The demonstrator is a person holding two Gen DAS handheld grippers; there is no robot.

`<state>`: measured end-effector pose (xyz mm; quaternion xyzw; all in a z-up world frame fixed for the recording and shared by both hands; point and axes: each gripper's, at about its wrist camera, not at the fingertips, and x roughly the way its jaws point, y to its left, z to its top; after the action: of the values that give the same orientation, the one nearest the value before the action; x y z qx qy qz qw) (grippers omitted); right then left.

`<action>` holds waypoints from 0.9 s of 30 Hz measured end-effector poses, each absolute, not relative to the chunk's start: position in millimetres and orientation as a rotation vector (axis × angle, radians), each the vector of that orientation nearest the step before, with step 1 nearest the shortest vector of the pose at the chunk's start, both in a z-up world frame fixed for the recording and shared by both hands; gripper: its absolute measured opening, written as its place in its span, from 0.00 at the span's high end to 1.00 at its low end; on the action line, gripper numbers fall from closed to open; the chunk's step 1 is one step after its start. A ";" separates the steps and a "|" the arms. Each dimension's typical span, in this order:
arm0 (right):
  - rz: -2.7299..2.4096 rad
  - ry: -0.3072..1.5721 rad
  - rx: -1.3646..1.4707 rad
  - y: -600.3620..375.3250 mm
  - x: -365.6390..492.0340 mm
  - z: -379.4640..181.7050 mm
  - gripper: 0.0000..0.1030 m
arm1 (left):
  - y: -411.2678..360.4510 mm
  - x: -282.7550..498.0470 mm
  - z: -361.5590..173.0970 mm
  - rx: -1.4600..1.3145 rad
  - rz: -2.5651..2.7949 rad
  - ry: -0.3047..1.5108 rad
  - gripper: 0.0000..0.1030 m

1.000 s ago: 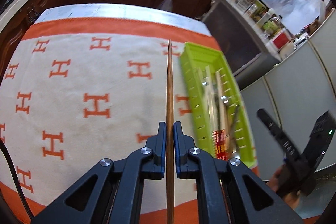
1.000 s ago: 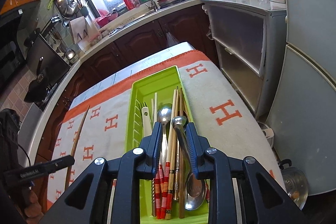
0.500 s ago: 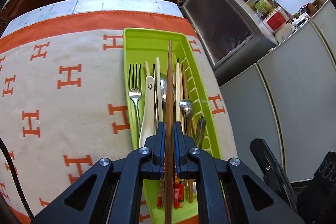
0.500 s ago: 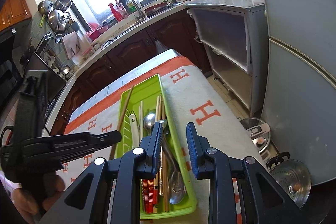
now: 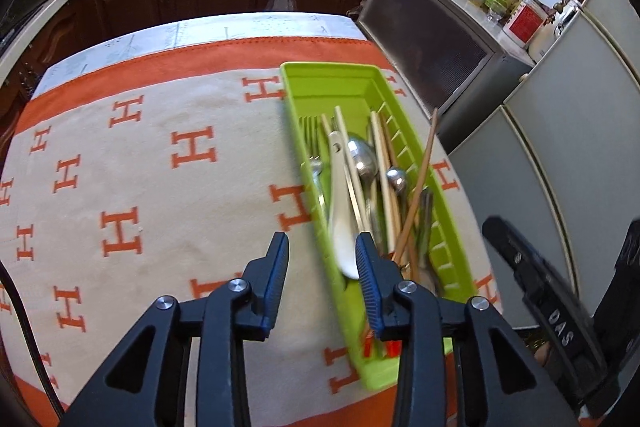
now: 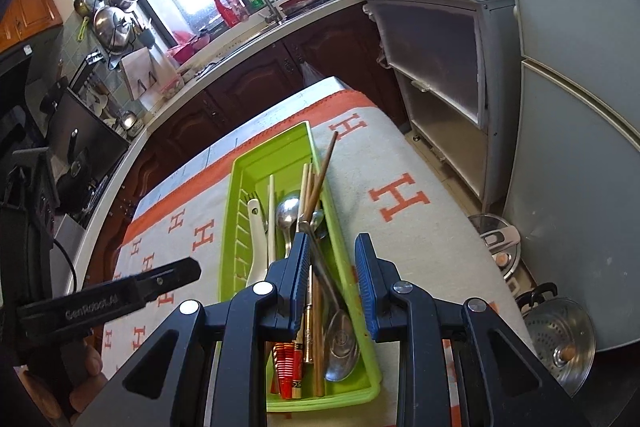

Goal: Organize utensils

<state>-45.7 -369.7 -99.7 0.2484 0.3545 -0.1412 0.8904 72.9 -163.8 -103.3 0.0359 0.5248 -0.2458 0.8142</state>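
Note:
A lime green utensil tray (image 5: 340,83) (image 6: 260,163) lies on the orange-and-cream cloth, holding a fork, spoons, a white spoon and several chopsticks. A brown wooden chopstick (image 5: 420,183) (image 6: 322,167) lies slanted in it, its tip over the tray's right rim. My left gripper (image 5: 322,255) is open and empty, just left of and above the tray's near end. My right gripper (image 6: 330,259) is open and empty above the tray's near right side.
The cloth (image 5: 160,155) covers the table. A grey cabinet (image 5: 440,39) and fridge (image 6: 580,107) stand to the right. A pot lid (image 6: 560,335) and cooker (image 6: 500,239) sit on the floor. Dark wood counters run along the back.
My left gripper opened and let go of the brown chopstick, which now rests in the tray. The left gripper has shifted left, off the tray. The right gripper stays open.

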 end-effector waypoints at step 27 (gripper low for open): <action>-0.177 0.938 0.368 -304.0 55.5 -154.6 0.88 | -17.6 66.7 -114.0 -0.013 -0.267 1.074 0.48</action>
<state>55.5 -304.0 -154.6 0.1763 0.4488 -0.0846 0.8720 66.7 -17.6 -114.0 -0.0060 0.5100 -0.1266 0.8508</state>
